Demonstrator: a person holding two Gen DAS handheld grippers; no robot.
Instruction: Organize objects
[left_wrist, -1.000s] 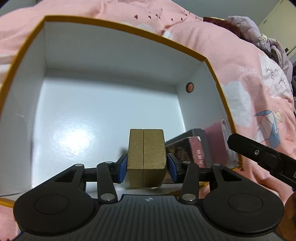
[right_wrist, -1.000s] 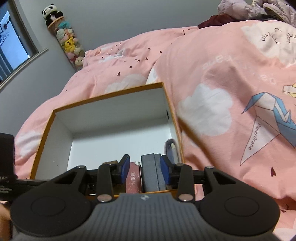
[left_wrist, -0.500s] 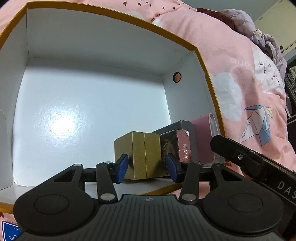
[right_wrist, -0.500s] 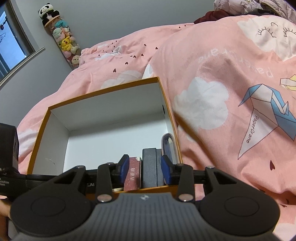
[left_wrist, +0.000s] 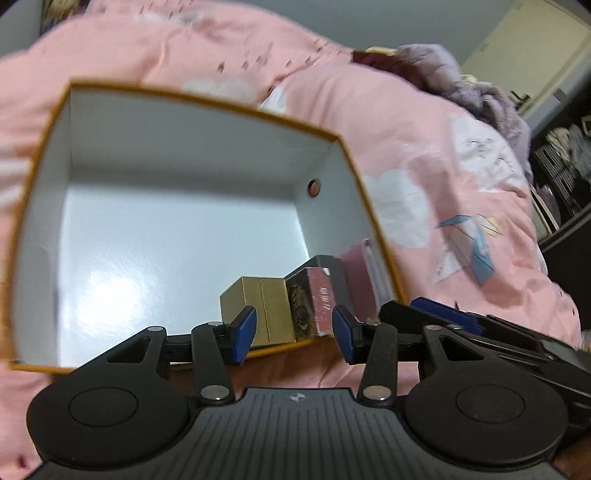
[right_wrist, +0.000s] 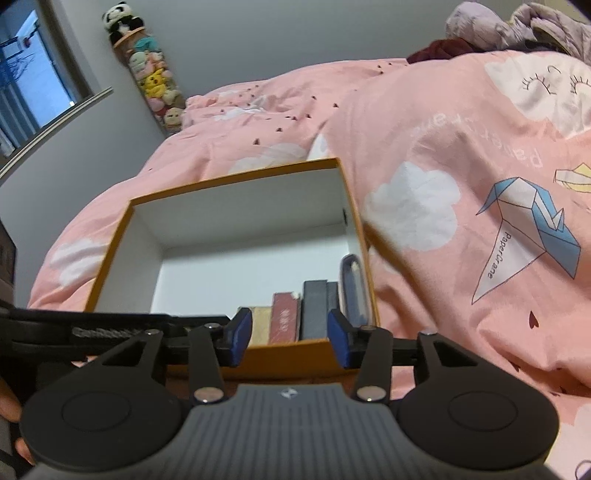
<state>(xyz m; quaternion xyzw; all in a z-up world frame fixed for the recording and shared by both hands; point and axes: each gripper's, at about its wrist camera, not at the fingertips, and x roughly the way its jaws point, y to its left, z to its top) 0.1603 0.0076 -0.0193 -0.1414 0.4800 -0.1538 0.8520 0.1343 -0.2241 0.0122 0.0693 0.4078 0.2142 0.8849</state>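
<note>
An open box with orange rim (left_wrist: 207, 101) and white inside lies on the pink bed; it also shows in the right wrist view (right_wrist: 236, 181). Along its near right wall stand a gold box (left_wrist: 258, 306), a dark red box (left_wrist: 314, 295), a grey box (right_wrist: 314, 306) and a pink case (left_wrist: 364, 258). My left gripper (left_wrist: 293, 332) is open and empty, just outside the box's near rim. My right gripper (right_wrist: 290, 341) is open and empty, also behind the near rim. The gold box shows in the right wrist view (right_wrist: 260, 325).
A pink duvet (right_wrist: 461, 184) with cloud and paper-crane prints surrounds the box. Purple bedding (left_wrist: 480, 99) is heaped at the far right. A column of plush toys (right_wrist: 155, 81) hangs on the far wall beside a window (right_wrist: 22, 92).
My left gripper let go of the gold box, opened, and pulled back out of the orange box. My right gripper also drew back and opened wider.
</note>
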